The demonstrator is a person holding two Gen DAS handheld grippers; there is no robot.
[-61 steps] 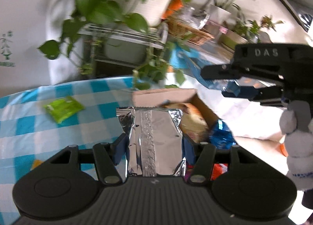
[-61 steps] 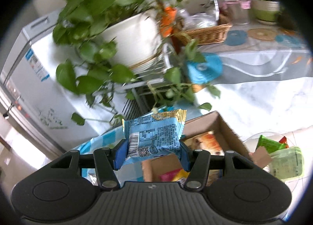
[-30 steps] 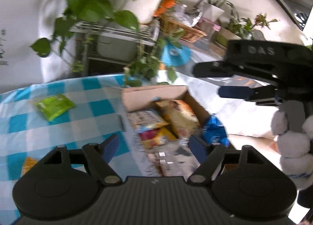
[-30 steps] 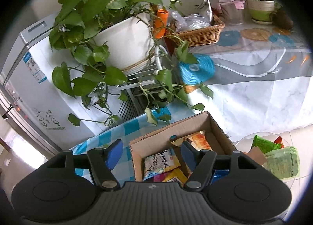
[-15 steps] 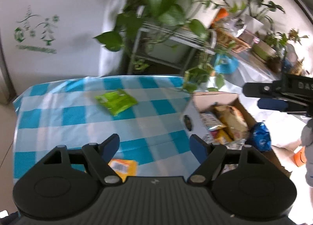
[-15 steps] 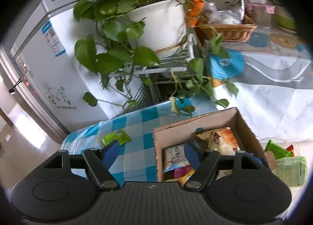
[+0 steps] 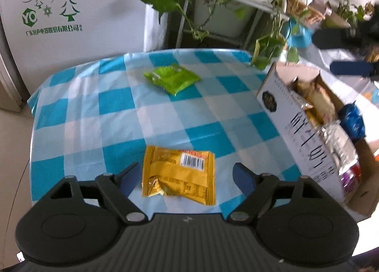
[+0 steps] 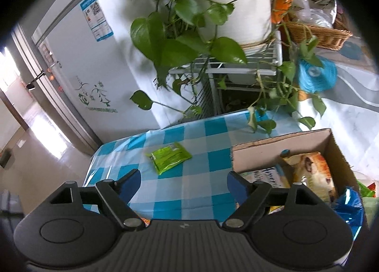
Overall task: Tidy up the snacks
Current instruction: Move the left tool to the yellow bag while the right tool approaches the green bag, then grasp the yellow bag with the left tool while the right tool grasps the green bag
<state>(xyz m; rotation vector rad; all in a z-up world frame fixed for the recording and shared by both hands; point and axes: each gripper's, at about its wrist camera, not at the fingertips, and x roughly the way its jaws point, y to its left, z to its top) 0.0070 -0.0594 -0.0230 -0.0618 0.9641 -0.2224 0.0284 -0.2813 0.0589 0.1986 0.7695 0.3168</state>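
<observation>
The box stands at the right edge of the table, in the left wrist view. Left of the box, near the table's front, lies a packet, between the spread fingers of the left gripper. A second packet lies behind it, toward the far edge, also left of the box. Inside the box lie several snacks. Behind the box stands a rack with a potted plant on it. A basket sits right of the plant.
</observation>
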